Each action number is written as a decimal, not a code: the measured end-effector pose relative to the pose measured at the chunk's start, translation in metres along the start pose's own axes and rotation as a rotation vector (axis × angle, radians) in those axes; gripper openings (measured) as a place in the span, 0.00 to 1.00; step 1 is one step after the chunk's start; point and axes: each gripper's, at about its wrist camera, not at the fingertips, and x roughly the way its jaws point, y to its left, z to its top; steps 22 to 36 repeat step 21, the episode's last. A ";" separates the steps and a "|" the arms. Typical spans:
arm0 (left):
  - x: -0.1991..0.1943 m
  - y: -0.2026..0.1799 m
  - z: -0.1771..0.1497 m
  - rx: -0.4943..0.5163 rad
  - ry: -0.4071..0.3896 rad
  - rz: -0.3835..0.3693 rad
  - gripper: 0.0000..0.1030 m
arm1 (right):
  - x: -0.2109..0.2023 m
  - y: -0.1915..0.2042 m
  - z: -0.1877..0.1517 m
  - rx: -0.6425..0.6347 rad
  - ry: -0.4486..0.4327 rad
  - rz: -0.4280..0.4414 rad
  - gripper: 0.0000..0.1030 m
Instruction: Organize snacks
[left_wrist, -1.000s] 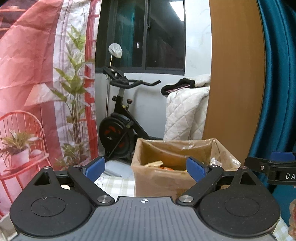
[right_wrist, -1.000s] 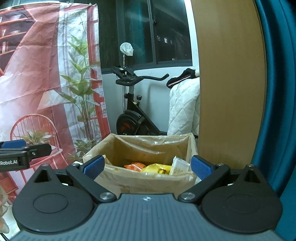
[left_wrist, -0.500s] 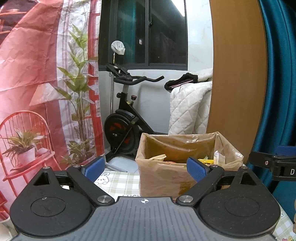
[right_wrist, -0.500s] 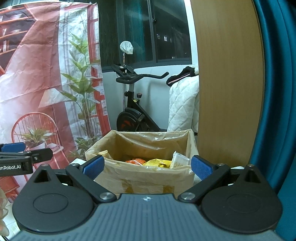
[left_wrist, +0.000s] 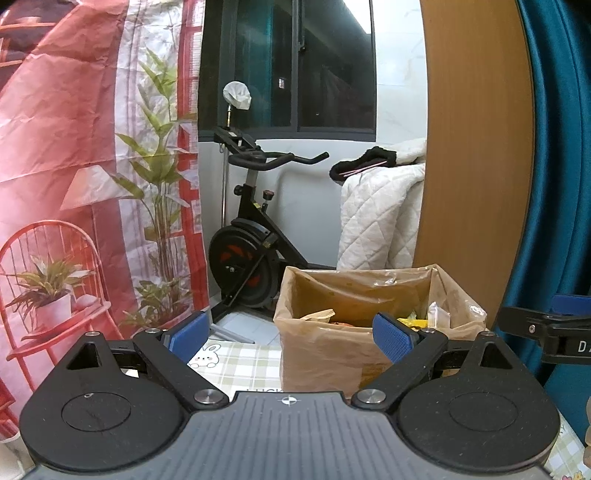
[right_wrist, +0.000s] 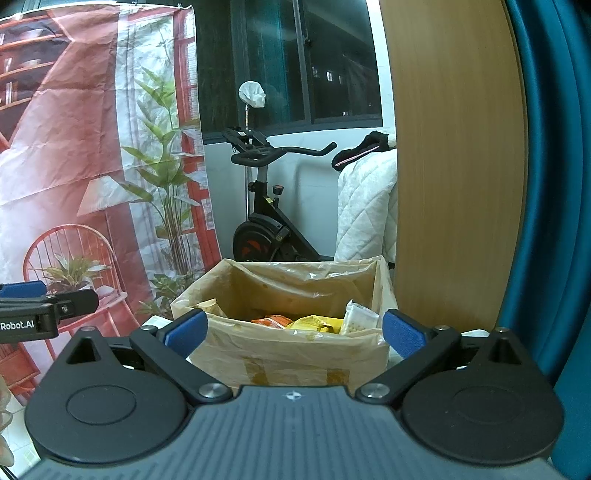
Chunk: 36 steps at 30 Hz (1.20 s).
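A cardboard box lined with brown plastic (left_wrist: 321, 347) (right_wrist: 280, 354) stands on a checked tablecloth (left_wrist: 236, 360). Inside it lie snack packets: an orange one (right_wrist: 271, 320), a yellow one (right_wrist: 316, 323) and a white one (right_wrist: 358, 317). My left gripper (left_wrist: 290, 338) is open and empty, in front of the box and a little to its left. My right gripper (right_wrist: 293, 330) is open and empty, straight in front of the box. Each gripper shows at the edge of the other's view.
A wooden panel (left_wrist: 472, 147) and a teal curtain (left_wrist: 554, 147) stand behind the box on the right. An exercise bike (left_wrist: 255, 236), a white quilt (left_wrist: 376, 221) and a printed red backdrop (left_wrist: 92, 147) are behind the table.
Both views have shifted so the box sits lower and more of its inside shows; in the left view it has moved to the right. Both grippers stay open.
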 end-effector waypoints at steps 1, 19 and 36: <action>0.000 0.000 0.000 0.000 -0.001 0.000 0.94 | 0.000 0.000 0.000 -0.002 0.001 -0.001 1.00; 0.002 0.002 -0.001 -0.005 0.008 -0.005 0.94 | 0.004 0.000 -0.001 -0.009 0.017 -0.002 1.00; 0.002 0.003 -0.001 -0.008 0.011 -0.001 0.94 | 0.005 -0.001 0.000 -0.007 0.019 0.000 1.00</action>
